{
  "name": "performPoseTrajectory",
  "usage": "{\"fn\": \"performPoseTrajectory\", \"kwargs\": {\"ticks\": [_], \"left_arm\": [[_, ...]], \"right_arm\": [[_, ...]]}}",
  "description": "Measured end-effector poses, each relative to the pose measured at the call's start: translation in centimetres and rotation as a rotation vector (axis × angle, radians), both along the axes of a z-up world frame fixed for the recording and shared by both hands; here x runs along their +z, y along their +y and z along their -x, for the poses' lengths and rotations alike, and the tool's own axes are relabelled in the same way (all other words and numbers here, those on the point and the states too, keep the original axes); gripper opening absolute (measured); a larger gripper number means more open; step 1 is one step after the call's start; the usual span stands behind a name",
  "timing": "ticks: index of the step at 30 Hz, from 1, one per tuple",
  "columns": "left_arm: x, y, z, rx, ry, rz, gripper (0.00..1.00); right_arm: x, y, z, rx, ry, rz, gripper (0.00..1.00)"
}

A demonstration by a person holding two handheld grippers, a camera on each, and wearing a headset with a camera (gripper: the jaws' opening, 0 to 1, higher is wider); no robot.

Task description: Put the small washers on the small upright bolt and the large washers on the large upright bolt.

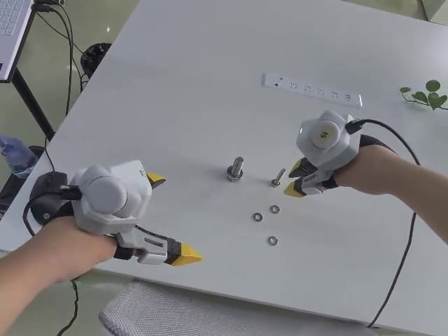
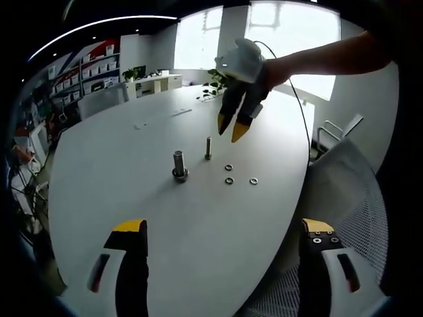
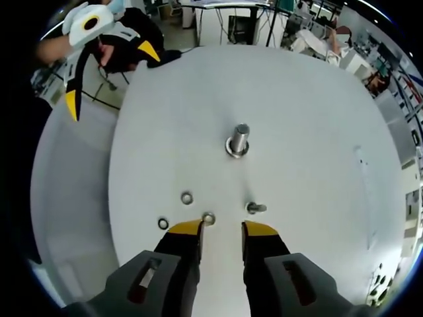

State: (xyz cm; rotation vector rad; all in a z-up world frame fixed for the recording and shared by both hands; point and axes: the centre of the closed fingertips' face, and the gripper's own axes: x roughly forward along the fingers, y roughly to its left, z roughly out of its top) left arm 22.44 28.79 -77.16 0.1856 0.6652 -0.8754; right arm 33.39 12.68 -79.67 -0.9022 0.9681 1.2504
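I count two upright steel bolts on the white table (image 1: 196,91), the large bolt (image 1: 235,169) just left of the small bolt (image 1: 278,177), and three silvery washers (image 1: 272,241) lying flat near them; my right gripper (image 1: 295,179) hovers beside the small bolt, jaws slightly parted and empty, while my left gripper (image 1: 171,218) is spread wide at the table's near edge

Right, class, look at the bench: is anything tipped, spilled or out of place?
Nothing stands out. The large bolt and small bolt both stand upright, and three washers lie flat and apart on the table near them.
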Motion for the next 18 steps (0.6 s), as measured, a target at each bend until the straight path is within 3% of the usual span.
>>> {"fn": "performPoseTrajectory", "kwargs": {"ticks": [5, 9, 18], "left_arm": [[-0.1, 0.1, 0.1, -0.008, 0.004, -0.014, 0.95], [0.2, 0.0, 0.3, 0.0, 0.002, 0.002, 0.96], [0.1, 0.0, 0.4, 0.01, 0.007, 0.016, 0.96]], "right_arm": [[-0.2, -0.1, 0.9, -0.011, 0.012, -0.014, 0.25], [-0.6, -0.4, 1.6, -0.008, 0.024, -0.009, 0.26], [-1.6, -0.5, 1.4, -0.015, 0.031, -0.004, 0.26]]}}
